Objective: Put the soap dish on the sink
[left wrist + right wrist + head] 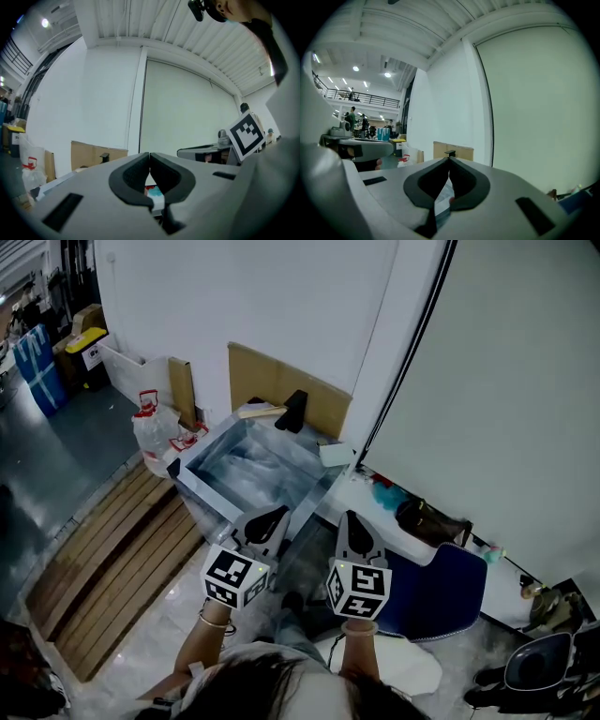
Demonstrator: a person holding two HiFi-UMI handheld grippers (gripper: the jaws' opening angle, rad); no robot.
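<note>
In the head view the steel sink (201, 486) stands ahead of me against the wall, with a black faucet (293, 410) at its back. A pale rectangular piece, probably the soap dish (335, 454), lies at the sink's far right corner. My left gripper (269, 517) hovers over the sink's near right corner, and my right gripper (353, 525) is just to its right; both are well short of the dish. The left gripper (149, 155) shows its jaws meeting at the tips with nothing held. The right gripper (449, 160) is likewise shut and empty.
A white counter (361, 493) right of the sink carries a teal item (384, 493) and a dark bag (428, 521). A blue seat (445, 592) is below it. Wooden slats (112, 568) lie on the floor at left, near a plastic jug (155, 432) and cardboard (281, 385).
</note>
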